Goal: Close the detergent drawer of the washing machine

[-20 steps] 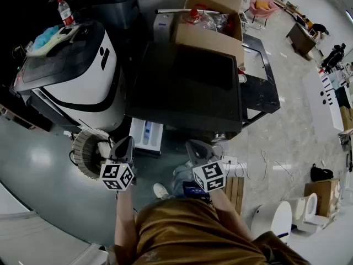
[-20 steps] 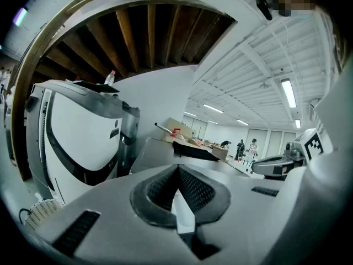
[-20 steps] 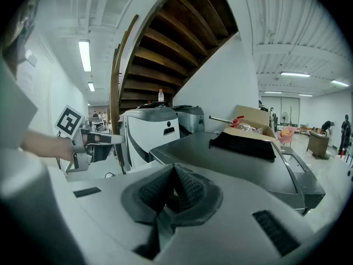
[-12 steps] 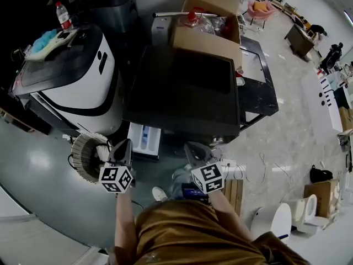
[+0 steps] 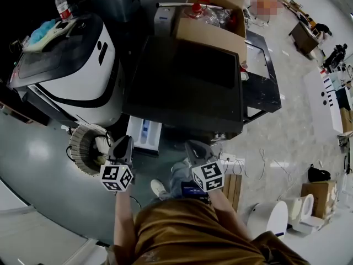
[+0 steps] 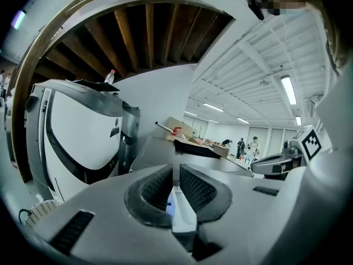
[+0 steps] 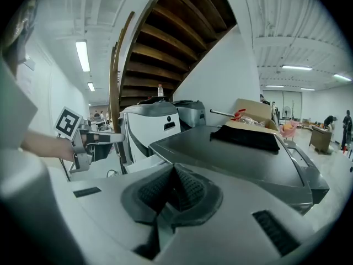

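The dark-topped washing machine [image 5: 187, 81] stands in front of me. Its white detergent drawer [image 5: 146, 134] sticks out of the front at the left, with blue inside. My left gripper [image 5: 122, 147] hovers just short of the drawer's front end and is shut with nothing held. In the left gripper view the left gripper [image 6: 176, 185] shows only a thin slit, with the drawer [image 6: 177, 210] seen white through it. My right gripper [image 5: 196, 150] is level with it to the right, below the machine's front edge. In its own view the right gripper [image 7: 174, 184] has its pads pressed together, empty.
A white and black appliance [image 5: 83, 70] stands left of the machine, with a bottle [image 5: 60, 5] on it. An open cardboard box [image 5: 212, 15] sits on the machine's back. A round ribbed basket [image 5: 83, 148] is on the floor by the left gripper. A black side table [image 5: 265, 87] is to the right.
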